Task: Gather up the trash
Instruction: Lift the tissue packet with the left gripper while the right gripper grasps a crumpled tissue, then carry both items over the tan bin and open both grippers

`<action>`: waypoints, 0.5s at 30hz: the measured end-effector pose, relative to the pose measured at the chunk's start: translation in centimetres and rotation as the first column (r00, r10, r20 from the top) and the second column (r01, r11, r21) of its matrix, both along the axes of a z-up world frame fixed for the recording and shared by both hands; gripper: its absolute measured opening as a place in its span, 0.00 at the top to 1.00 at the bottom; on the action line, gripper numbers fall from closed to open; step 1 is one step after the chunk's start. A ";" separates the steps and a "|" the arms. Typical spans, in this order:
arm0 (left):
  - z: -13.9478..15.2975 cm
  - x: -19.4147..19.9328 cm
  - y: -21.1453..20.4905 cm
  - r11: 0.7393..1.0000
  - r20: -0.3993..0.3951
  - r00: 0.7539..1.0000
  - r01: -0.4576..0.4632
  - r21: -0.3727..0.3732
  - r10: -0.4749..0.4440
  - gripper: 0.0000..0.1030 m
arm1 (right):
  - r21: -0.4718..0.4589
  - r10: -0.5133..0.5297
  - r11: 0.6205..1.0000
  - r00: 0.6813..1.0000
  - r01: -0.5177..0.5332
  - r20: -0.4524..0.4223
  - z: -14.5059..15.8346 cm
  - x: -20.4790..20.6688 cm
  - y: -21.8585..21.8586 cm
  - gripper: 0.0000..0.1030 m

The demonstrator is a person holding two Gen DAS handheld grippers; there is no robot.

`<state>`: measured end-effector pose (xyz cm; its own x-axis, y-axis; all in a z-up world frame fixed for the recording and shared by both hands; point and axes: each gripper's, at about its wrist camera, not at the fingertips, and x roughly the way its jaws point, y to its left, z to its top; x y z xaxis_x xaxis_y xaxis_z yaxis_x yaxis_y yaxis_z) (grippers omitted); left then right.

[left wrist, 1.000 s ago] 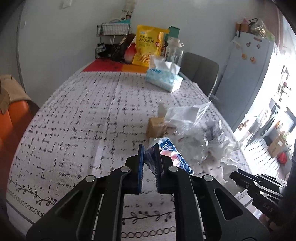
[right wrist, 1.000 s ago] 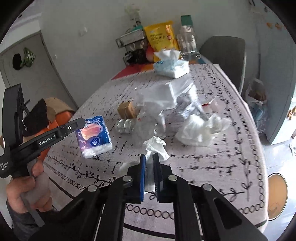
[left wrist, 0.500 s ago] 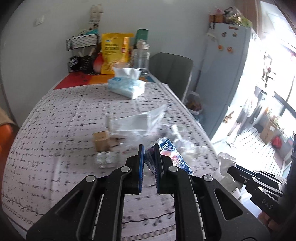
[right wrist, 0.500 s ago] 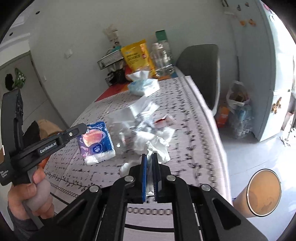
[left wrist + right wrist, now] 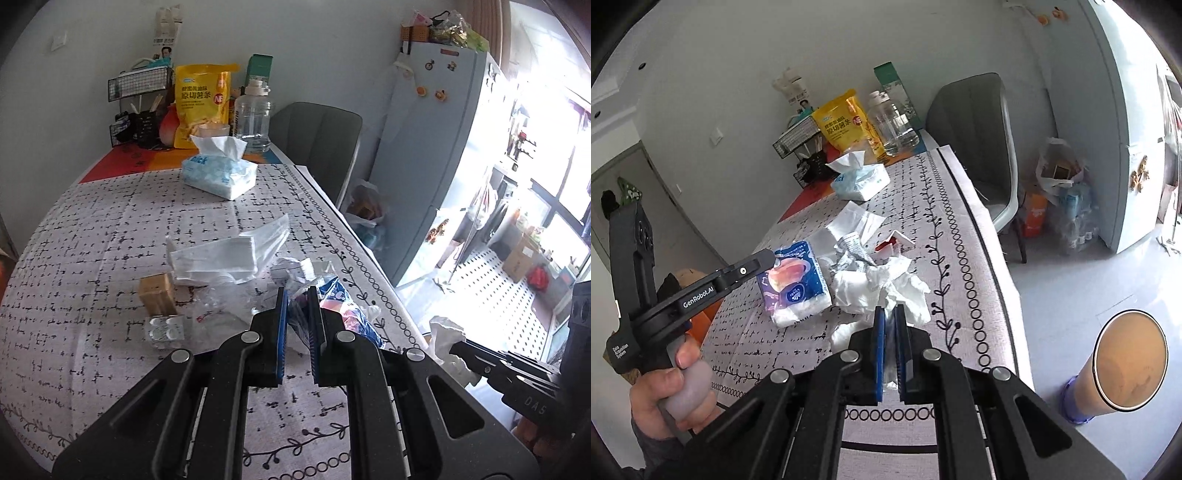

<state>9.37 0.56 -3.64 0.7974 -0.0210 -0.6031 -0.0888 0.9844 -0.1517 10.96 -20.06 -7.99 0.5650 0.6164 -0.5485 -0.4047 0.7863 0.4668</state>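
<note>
Seemingly tissue (image 5: 886, 295) half-hidden, right claw (image 5: 890, 314)

a: what's at the far end of the tabletop (image 5: 92, 229)?
b: a rack (image 5: 138, 107), with a snack bag (image 5: 201, 103) and a jar (image 5: 254, 123) to its right. the tissue box (image 5: 219, 173) lies just before them.
a: and nearer?
b: a trash heap mid-tabletop: a flat packet (image 5: 218, 260), with a small box (image 5: 157, 295) to its left and a blister pack (image 5: 164, 330) just before the box.
a: past the tabletop?
b: a chair (image 5: 975, 147) at the far right side, bags (image 5: 1062, 195) on the floor right of it against the fridge (image 5: 439, 155), and a bin (image 5: 1123, 367) on the floor near the close corner.
</note>
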 end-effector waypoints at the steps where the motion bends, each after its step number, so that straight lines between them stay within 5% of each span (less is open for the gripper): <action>1: 0.0 0.2 -0.2 1.000 -0.001 1.000 0.004 0.000 -0.004 0.90 | 0.002 -0.003 1.000 1.000 0.003 -0.002 0.0 0.2 -0.2 0.94; 15: -1.2 5.8 -9.5 0.985 -0.034 0.984 0.175 -0.002 -0.175 0.90 | -0.007 -0.233 0.972 0.972 0.233 -0.009 -1.3 2.3 -9.6 0.94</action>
